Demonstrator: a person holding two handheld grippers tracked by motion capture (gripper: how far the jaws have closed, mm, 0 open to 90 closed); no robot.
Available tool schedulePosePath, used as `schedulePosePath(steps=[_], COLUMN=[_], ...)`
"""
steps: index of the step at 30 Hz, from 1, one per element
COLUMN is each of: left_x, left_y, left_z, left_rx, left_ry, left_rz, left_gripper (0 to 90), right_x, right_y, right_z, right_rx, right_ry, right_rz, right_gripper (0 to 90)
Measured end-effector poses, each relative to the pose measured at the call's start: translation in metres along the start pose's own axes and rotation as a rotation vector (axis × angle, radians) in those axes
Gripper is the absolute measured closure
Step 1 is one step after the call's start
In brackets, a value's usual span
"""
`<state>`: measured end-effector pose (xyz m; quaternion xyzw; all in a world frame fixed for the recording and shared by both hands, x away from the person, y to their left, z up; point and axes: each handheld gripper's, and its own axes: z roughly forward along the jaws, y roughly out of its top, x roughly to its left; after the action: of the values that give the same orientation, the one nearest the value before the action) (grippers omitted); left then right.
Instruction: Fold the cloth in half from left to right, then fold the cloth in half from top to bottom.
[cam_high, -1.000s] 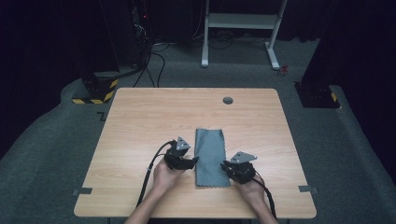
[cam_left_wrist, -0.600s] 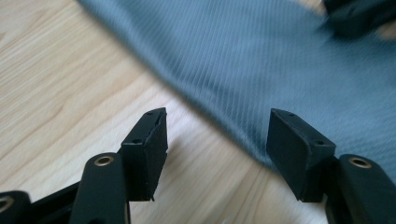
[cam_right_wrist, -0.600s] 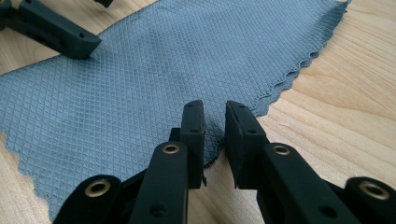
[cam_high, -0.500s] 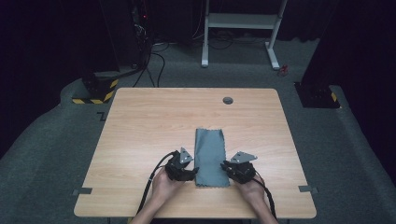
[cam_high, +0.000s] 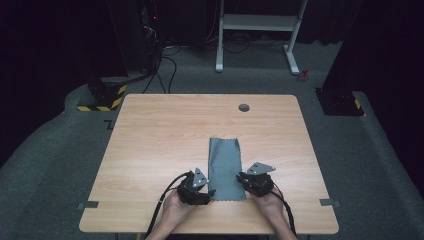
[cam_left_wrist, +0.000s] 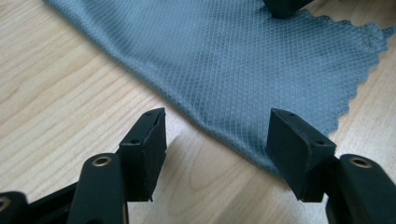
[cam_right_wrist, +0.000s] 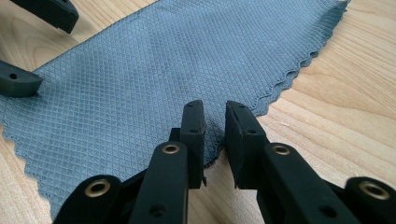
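Cloth (cam_high: 225, 167) lies flat on the bench (cam_high: 150, 145), near its front edge. Left gripper (cam_high: 196, 186) sits at the cloth's front left corner, right gripper (cam_high: 255, 181) at its front right edge. Behind the cloth, a hole (cam_high: 244, 107) near the bench's rear edge.

Cloth (cam_left_wrist: 224, 60) cut off by top and right edges in the left gripper view — far end unseen. Right tool (cam_right_wrist: 215, 126) pinches a cloth fold; whether the pads fully meet stays hidden by fabric. In the high view both tools' tips are too small to read, forearms cropped at the bottom edge. Cloth's near-right corner sits under the right tool (cam_high: 256, 181) — hidden.
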<state>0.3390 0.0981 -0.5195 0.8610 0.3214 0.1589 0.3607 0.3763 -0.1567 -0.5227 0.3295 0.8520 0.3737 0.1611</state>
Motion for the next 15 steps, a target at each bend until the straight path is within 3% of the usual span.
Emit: schedulePosePath(steps=[5,15], left_x=[0.0022,0.0027], left_y=[-0.0091,-0.0094], left_z=[0.0,-0.0007], left_rx=[-0.052,-0.056], left_ry=[-0.015,-0.018], left_rz=[-0.049,-0.054], left_gripper=[37.2,38.1], right_x=[-0.0002,-0.0005], right_y=[0.0,0.0003], right_z=[0.0,0.0001], right_rx=[-0.001,0.0], right_ry=[0.002,0.011], right_rz=[-0.005,0.001], right_gripper=[77.4,74.1])
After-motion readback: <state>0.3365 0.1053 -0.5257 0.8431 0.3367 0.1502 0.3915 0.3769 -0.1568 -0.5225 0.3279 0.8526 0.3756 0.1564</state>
